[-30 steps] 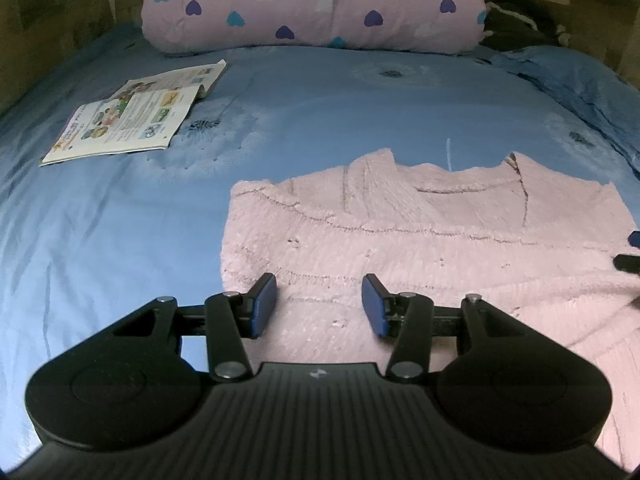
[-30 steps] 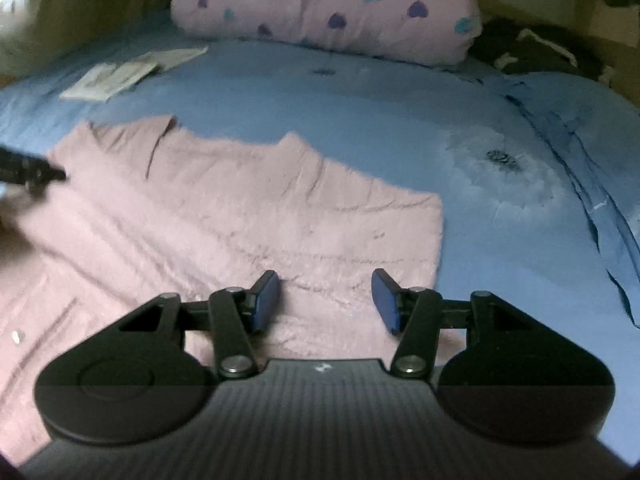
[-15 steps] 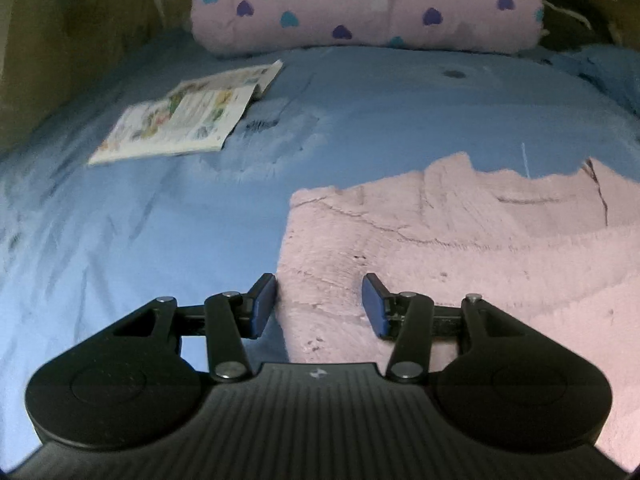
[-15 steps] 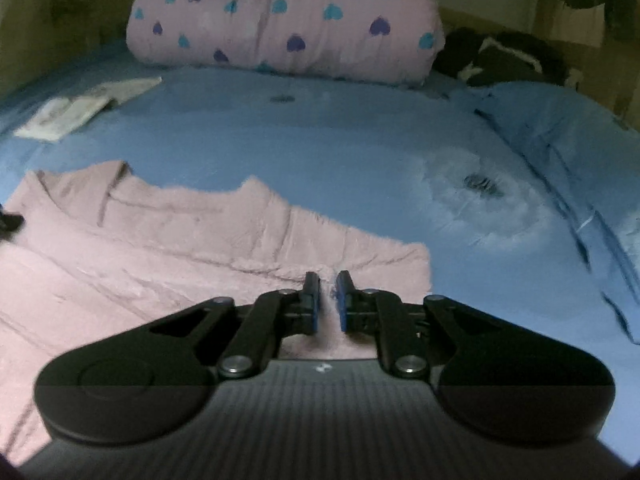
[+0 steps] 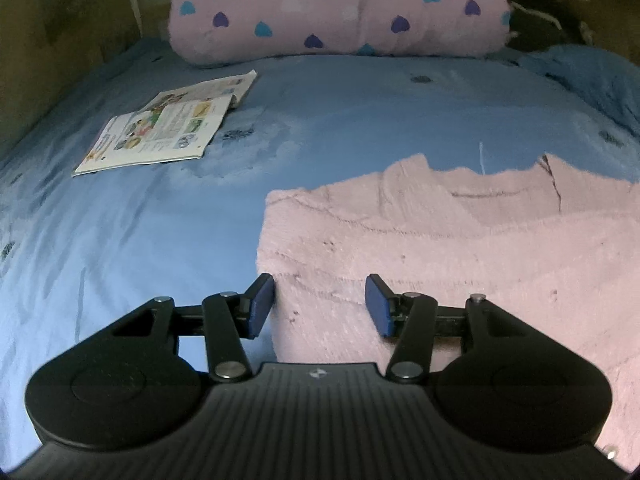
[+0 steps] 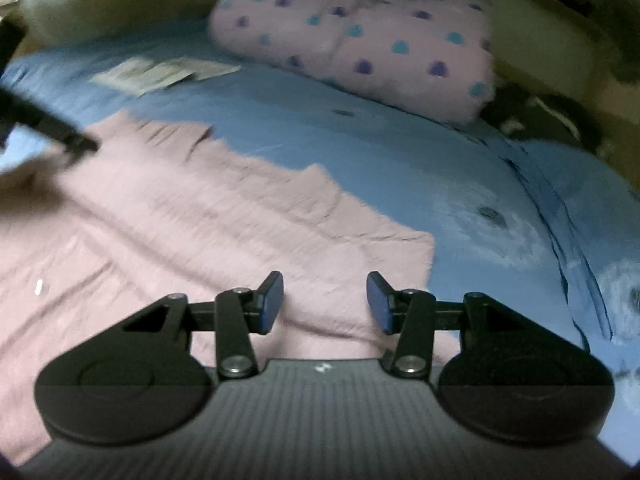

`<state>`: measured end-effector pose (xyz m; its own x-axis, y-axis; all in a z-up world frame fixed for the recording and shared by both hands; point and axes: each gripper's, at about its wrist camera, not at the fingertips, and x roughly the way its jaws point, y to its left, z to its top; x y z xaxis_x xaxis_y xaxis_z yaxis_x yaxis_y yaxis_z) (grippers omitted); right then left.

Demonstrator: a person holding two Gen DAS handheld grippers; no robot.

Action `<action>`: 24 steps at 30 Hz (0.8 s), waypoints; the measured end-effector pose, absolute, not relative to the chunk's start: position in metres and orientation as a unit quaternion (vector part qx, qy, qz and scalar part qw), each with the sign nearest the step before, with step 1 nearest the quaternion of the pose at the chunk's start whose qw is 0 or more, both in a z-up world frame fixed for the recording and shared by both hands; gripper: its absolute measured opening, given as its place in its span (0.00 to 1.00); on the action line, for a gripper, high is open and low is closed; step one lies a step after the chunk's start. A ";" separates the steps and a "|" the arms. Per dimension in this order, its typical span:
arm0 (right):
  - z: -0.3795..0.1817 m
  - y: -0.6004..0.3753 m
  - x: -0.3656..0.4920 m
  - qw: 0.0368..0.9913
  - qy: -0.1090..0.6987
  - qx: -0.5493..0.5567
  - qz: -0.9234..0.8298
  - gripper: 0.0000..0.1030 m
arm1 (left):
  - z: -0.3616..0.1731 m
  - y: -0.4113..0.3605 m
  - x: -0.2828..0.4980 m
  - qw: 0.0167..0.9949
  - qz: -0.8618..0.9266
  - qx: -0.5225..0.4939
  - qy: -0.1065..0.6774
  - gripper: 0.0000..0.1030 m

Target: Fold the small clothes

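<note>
A pink knitted garment [image 5: 460, 248] lies flat on the blue bedsheet [image 5: 140, 232], its long axis running across the bed, neckline edge toward the pillow [image 5: 340, 8] at the head. The left gripper [image 5: 320, 306] hovers over the garment's left edge, jaws apart, nothing pinched. The right gripper [image 6: 325, 303], jaws having just been opening with nothing between them, hangs above the right corner. A magazine [image 5: 168, 124] lies near the bed's far left corner
</note>
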<state>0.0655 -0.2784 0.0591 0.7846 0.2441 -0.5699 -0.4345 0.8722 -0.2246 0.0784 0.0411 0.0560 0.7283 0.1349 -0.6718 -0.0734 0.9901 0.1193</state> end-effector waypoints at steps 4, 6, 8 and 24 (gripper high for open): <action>0.046 -0.269 0.068 0.911 0.290 -0.222 0.190 0.47 | 0.053 0.041 0.079 0.928 0.056 0.049 0.365 0.56; 0.044 -0.266 0.070 0.909 0.290 -0.234 0.188 0.45 | 0.052 0.042 0.080 0.928 0.058 0.049 0.365 0.56; 0.041 -0.262 0.076 0.909 0.296 -0.232 0.180 0.27 | 0.050 0.041 0.081 0.927 0.060 0.054 0.365 0.56; 0.054 -0.277 0.050 0.897 0.333 -0.196 0.214 0.15 | 0.044 0.056 0.088 0.926 0.063 0.063 0.368 0.59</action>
<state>0.0498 -0.2773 0.0536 0.6863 0.2536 -0.6817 -0.5153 0.8310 -0.2096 0.0876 0.0557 0.0441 0.7217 0.1633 -0.6727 -0.0701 0.9840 0.1637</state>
